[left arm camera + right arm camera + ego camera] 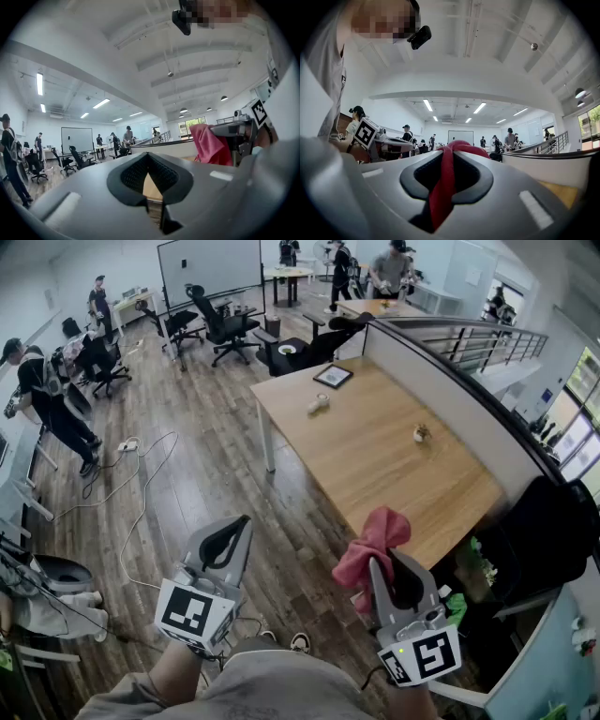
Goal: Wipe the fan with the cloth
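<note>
Between jaws of the right tool (449,159), a red cloth (439,199)

No legible text, brand or number anywhere, only square coded patterns on left marker cube (195,612), right marker cube (422,655)

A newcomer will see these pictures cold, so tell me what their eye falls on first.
First comes the pink-red cloth, bunched and clamped in the right gripper at the lower right of the head view. Next is the left gripper at the lower left, its jaws shut on nothing. Beyond both stands a long wooden table.
</note>
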A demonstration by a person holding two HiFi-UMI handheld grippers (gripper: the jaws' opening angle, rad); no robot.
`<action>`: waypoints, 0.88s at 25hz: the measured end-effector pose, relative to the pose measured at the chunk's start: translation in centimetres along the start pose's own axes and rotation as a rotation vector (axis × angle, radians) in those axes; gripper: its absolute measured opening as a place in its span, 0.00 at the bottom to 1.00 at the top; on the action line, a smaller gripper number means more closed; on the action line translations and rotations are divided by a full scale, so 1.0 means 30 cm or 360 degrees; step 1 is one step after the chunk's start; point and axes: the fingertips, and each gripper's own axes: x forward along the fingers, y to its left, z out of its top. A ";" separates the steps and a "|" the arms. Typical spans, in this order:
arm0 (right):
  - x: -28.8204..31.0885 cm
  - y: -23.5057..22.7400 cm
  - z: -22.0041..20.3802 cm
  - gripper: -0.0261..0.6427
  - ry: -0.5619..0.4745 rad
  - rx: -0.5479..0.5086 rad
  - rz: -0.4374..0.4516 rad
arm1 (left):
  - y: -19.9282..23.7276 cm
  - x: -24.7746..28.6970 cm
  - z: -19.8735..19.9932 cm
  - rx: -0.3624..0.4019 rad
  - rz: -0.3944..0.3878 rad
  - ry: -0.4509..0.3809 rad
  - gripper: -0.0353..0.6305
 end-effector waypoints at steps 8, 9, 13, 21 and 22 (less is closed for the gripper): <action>0.000 -0.031 -0.021 0.13 0.0003 0.0065 -0.0045 | -0.001 0.021 -0.017 0.0003 -0.0013 -0.0001 0.05; -0.002 -0.035 -0.024 0.13 0.0006 0.0067 -0.0046 | -0.005 0.025 -0.018 0.0006 -0.0017 -0.0002 0.06; -0.005 -0.035 -0.036 0.13 0.0017 0.0066 -0.0032 | -0.020 0.024 -0.027 -0.0030 -0.0008 0.0052 0.05; 0.008 -0.044 -0.056 0.13 0.0037 0.0076 -0.0009 | -0.005 0.019 -0.030 -0.0020 0.0024 0.0045 0.06; 0.013 -0.045 -0.053 0.13 0.0033 0.0073 -0.0008 | 0.004 0.018 -0.024 -0.0027 0.0033 0.0031 0.06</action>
